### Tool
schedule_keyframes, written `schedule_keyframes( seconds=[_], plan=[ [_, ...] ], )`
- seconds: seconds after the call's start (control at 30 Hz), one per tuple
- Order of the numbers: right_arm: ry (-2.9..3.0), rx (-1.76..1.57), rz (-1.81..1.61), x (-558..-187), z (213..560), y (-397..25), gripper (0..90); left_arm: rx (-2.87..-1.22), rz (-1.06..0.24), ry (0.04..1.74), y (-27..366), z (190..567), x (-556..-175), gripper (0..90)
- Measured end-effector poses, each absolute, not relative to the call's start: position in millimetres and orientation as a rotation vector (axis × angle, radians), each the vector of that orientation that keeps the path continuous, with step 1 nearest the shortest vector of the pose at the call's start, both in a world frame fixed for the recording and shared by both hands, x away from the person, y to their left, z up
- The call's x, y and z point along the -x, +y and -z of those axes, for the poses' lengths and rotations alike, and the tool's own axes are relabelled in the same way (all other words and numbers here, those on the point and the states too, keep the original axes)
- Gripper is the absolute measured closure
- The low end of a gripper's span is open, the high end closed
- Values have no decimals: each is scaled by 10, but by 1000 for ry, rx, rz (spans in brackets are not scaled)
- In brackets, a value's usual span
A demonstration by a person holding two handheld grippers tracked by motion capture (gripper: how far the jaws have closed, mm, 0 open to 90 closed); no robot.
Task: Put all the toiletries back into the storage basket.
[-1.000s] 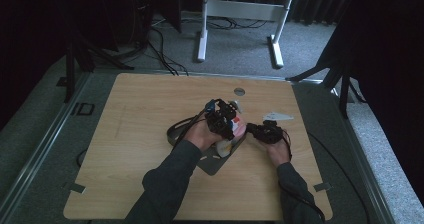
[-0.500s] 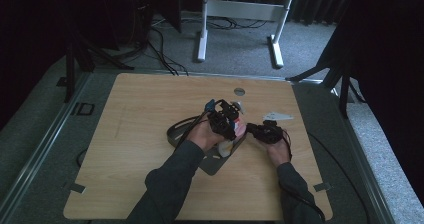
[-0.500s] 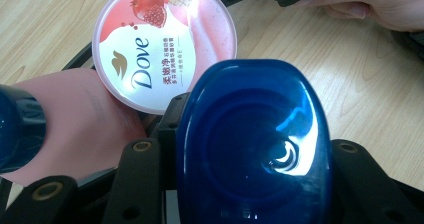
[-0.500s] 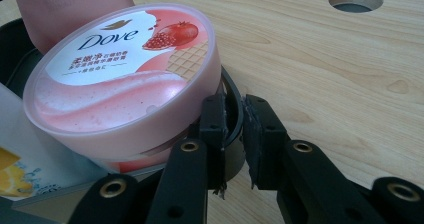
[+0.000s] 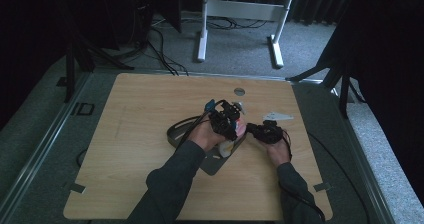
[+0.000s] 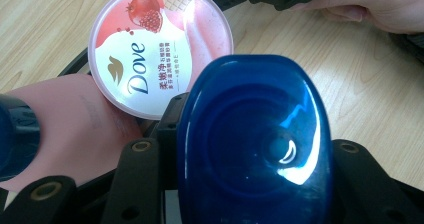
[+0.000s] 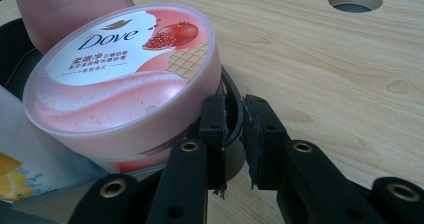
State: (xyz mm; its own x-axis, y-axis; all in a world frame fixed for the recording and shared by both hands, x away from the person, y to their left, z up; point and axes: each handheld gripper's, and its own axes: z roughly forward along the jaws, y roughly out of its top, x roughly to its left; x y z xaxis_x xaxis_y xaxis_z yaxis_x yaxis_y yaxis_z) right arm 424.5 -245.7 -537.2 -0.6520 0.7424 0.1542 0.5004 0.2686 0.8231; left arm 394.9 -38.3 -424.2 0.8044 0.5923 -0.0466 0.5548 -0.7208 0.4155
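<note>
Nearest you, in the left gripper view, your left gripper [image 6: 250, 184] has its 2 jaws closed on a blue bottle [image 6: 255, 139], seen end-on between them; held that way, probably so it can go in among the other toiletries.

Just beyond it lies the pink Dove tub [image 6: 160, 49], lid up, resting partly on a pink tube [image 6: 75, 129] inside the dark tray [image 5: 212, 161]; everything sits crowded together, so the bottle has little free room.

In the right gripper view, your right gripper [image 7: 233, 129] stands with its jaws drawn narrow around the tray's thin black rim [image 7: 231, 96], right beside the Dove tub [image 7: 125, 79]; whether the pads truly bite the rim I cannot tell; likely you pin the tray so it won't slide while the other hand loads it.

Farther off, the wooden table [image 5: 150, 109] carries a round hole [image 5: 239, 91] and a grey plate [image 5: 279, 116] near your right hand [image 5: 277, 151].
</note>
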Motion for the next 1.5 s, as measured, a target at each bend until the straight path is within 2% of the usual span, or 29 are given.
schedule_keyframes(
  seconds=[0.37, 0.63, 0.93, 1.3, 1.5],
  plan=[
    [2278, -1149, -1330, -4242, 5373, -2459, 791, -2558, -82, 862, -367, 4264, -3959, 516],
    [2279, -1149, -1331, -4239, 5372, -2462, 789, -2557, -85, 872, -358, 4301, -3958, 420],
    [2285, -1143, -1310, -4245, 5356, -2458, 770, -2516, -75, 876, -266, 4245, -3921, 353],
    [2263, -1144, -1299, -4240, 5325, -2468, 696, -2495, -116, 850, -105, 4162, -3864, 344],
    [2254, -1137, -1305, -4229, 5298, -2483, 685, -2487, -118, 839, -23, 4134, -3827, 344]
  ],
)
